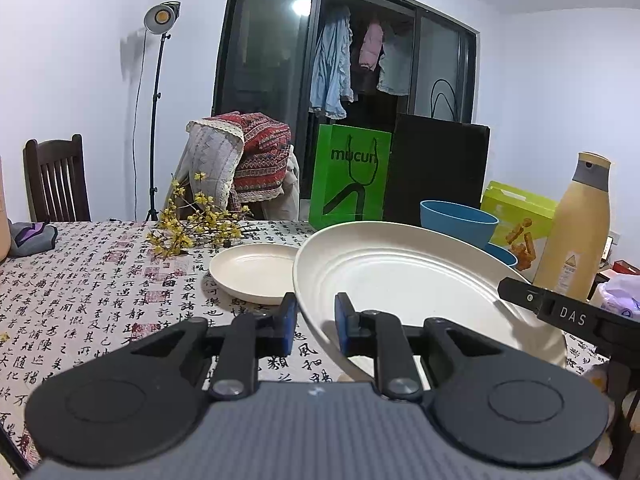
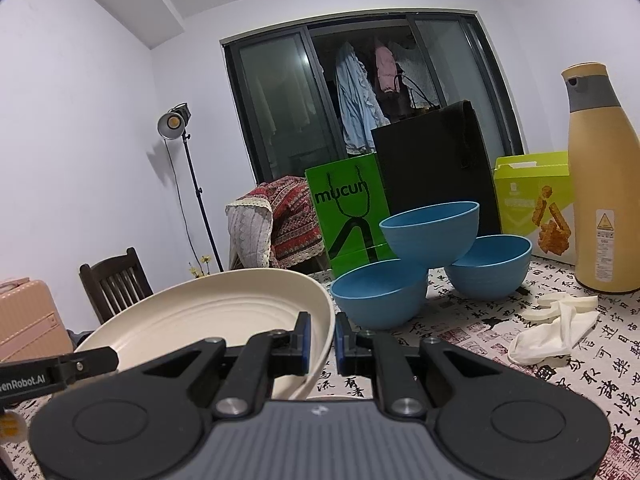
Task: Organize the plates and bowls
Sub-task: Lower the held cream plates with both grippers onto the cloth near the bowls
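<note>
A large cream plate [image 1: 404, 276] is held tilted above the table between both grippers. My left gripper [image 1: 316, 320] straddles its left rim, jaws narrowly apart around the edge. My right gripper [image 2: 322, 340] straddles its right rim [image 2: 326, 320] the same way; the plate fills the left of the right wrist view [image 2: 208, 312]. A smaller cream plate [image 1: 252, 272] lies flat on the table beyond the left gripper. Three blue bowls stand ahead of the right gripper: one [image 2: 430, 232] rests on top of two others [image 2: 380, 296] [image 2: 490, 266].
A patterned tablecloth [image 1: 80, 288] covers the table. A tan bottle [image 2: 600, 184], a yellow-green box [image 2: 532, 208], a green bag [image 2: 346, 216] and a black bag [image 2: 434, 160] stand at the back. White cloth scraps [image 2: 552, 328] lie right. Yellow flower sprigs [image 1: 192, 224] lie back left.
</note>
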Available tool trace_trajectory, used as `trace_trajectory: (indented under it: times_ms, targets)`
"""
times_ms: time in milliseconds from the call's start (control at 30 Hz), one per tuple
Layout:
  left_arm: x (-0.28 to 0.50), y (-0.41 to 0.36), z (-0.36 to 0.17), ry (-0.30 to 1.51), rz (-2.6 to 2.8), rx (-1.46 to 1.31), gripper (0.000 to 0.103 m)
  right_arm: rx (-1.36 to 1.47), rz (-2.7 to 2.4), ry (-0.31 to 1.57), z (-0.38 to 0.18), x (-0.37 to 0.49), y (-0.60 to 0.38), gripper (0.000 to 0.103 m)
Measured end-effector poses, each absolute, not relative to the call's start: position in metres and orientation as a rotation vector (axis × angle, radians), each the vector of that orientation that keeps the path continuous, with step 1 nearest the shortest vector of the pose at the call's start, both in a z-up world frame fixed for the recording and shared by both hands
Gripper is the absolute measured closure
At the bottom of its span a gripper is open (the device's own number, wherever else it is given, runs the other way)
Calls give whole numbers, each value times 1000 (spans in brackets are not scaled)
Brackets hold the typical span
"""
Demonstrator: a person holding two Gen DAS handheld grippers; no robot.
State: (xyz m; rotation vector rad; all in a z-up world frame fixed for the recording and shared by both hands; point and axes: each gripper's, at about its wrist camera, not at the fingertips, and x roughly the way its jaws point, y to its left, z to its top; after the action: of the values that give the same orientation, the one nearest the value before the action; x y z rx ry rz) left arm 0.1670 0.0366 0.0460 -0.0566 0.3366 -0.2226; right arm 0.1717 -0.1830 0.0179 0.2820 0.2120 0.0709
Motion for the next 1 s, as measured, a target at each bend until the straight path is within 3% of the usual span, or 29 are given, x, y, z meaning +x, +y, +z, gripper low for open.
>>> trace_trajectory:
  times_ms: [1000]
  targets:
    - [159, 19, 33, 361, -252, -58, 83, 298, 48, 216, 6, 152, -204, 91]
